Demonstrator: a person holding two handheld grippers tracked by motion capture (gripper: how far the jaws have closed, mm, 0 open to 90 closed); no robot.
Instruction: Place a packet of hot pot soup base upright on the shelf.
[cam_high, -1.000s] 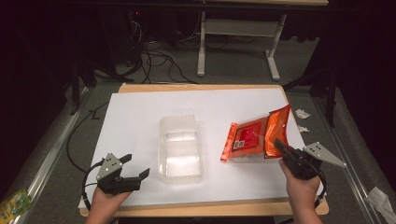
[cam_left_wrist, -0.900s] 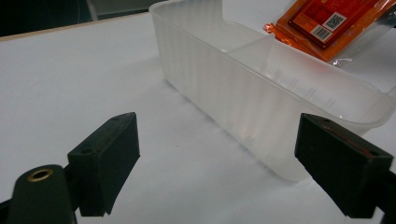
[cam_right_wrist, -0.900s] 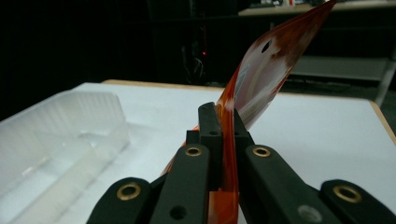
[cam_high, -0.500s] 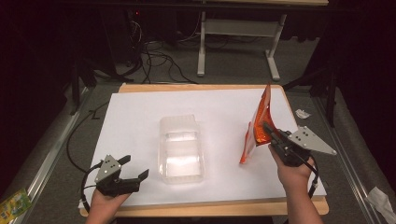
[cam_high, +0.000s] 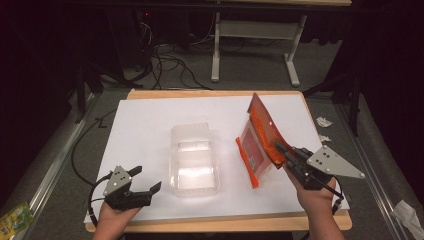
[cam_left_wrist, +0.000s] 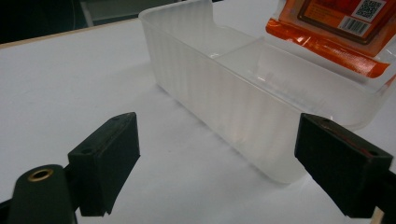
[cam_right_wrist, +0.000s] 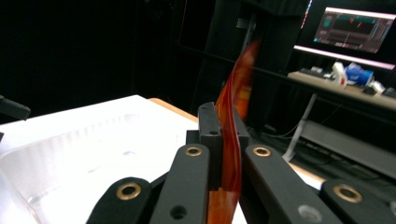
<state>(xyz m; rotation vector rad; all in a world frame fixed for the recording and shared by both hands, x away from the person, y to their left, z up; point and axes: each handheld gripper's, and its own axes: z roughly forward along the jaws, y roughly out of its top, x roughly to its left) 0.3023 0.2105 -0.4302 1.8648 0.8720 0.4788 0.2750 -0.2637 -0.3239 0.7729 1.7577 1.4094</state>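
Observation:
An orange plastic pouch (cam_high: 260, 137) hangs lifted above the white table, pinched at its right edge by my right gripper (cam_high: 281, 150), which is shut on it. In the right gripper view the pouch (cam_right_wrist: 233, 135) runs as a thin orange sheet between the two closed jaws. A clear two-compartment plastic container (cam_high: 194, 159) stands mid-table, just left of the pouch. My left gripper (cam_high: 146, 181) rests open near the table's front left, nothing between its jaws. In the left gripper view the container (cam_left_wrist: 243, 98) lies ahead with the pouch (cam_left_wrist: 336, 28) beyond it.
The white sheet (cam_high: 145, 125) covers a wooden tabletop. Cables (cam_high: 165, 65) and a desk frame (cam_high: 250, 45) sit on the floor beyond the far edge. Paper scraps (cam_high: 322, 127) lie off the right side, a green packet (cam_high: 15, 217) at the lower left.
My right gripper has risen and moved left with the pouch, which went from lying nearly flat on the table to hanging on edge closer to the container. The left gripper stayed put.

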